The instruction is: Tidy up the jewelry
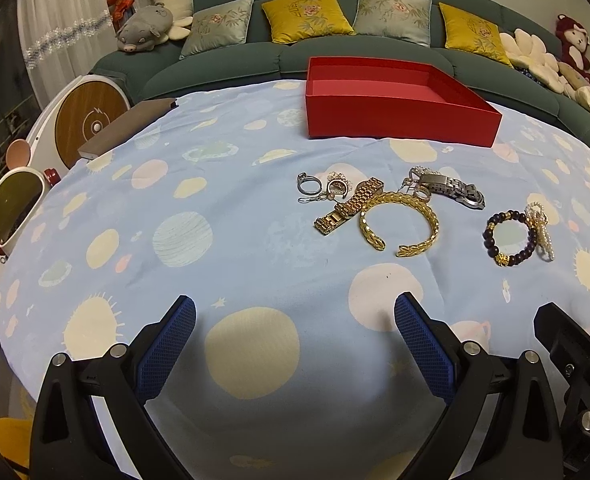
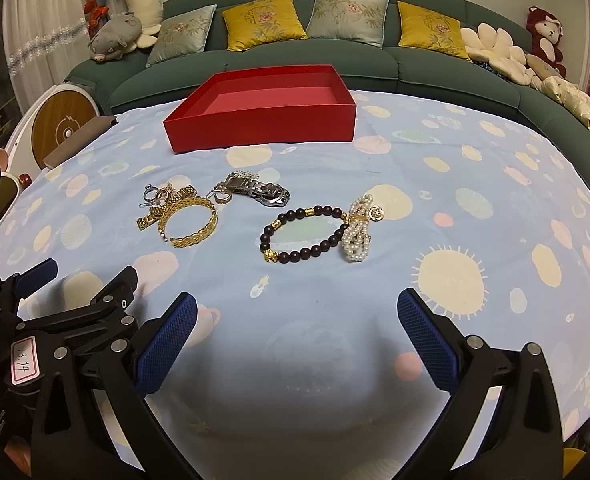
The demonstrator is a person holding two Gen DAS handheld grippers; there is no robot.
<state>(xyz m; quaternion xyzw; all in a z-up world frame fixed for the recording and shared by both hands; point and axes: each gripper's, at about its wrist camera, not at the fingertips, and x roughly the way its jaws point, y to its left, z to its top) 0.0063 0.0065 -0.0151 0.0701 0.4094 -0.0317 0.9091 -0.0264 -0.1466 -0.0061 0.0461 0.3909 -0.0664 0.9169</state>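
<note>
Nothing is sorted yet, as far as these views show: the red box sits empty at the far side of the table, on the blue planet-print cloth, and all the jewelry lies loose in front of it.

Going left to right in the right wrist view, a silver ring and small earrings touch the gold watch band, which runs under the open gold cuff bracelet. Next comes the silver watch, then, apart from that cluster, the dark bead bracelet, with the pearl bracelet touching its right side (a small gold charm is attached).

The left gripper hovers near the table's front edge, released, its jaws wide with nothing between them. The right gripper is likewise spread and empty, facing the bead bracelet.

At least 6 pieces remain to be moved into the box, so the task looks barely begun.
</note>
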